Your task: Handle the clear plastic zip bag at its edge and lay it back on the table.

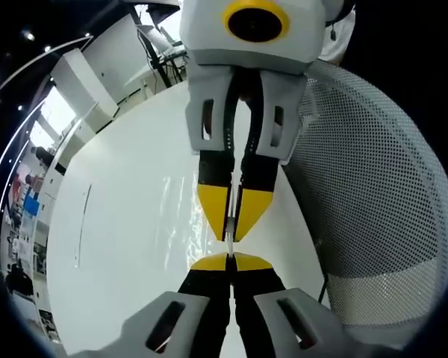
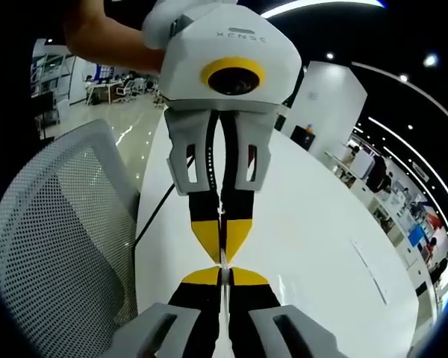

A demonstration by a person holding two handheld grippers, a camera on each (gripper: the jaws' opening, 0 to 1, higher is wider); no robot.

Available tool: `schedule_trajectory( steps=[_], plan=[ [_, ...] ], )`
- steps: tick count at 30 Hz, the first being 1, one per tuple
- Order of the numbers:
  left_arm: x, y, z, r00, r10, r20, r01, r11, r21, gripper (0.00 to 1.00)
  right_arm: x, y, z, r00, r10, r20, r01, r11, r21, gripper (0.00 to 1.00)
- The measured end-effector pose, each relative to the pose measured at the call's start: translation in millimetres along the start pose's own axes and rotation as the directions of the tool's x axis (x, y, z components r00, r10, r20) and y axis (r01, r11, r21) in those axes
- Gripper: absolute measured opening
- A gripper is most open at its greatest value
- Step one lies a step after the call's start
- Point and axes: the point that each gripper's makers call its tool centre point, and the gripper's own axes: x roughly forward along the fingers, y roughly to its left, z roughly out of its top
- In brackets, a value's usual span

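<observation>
**Your count of what is showing**

You are holding two grippers: your left gripper (image 1: 230,262) is rising from the bottom of the left gripper view, and your right gripper (image 1: 231,216) is reaching down into that same view to meet it tip to tip. One clear plastic zip bag (image 1: 181,212) is lying under them, glinting on the surface. One white table (image 1: 112,246) is carrying it. One white mesh chair (image 1: 373,216) is standing just beside the table. One dark cable (image 2: 155,212) is running along the table edge in the right gripper view. One bare forearm (image 2: 108,37) is showing there too. How many people are standing in the blurred background, you cannot tell.
</observation>
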Motion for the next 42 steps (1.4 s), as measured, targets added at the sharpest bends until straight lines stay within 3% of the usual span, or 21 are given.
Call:
schedule_trajectory(
  steps=[42],
  plan=[
    [-6, 1.4, -10.6, 1.000, 0.010, -0.013, -0.010, 1.000, -0.019, 0.00, -5, -3, -5.7, 1.000, -0.012, -0.004, 0.012, 1.000, 0.014, 0.00]
  ],
)
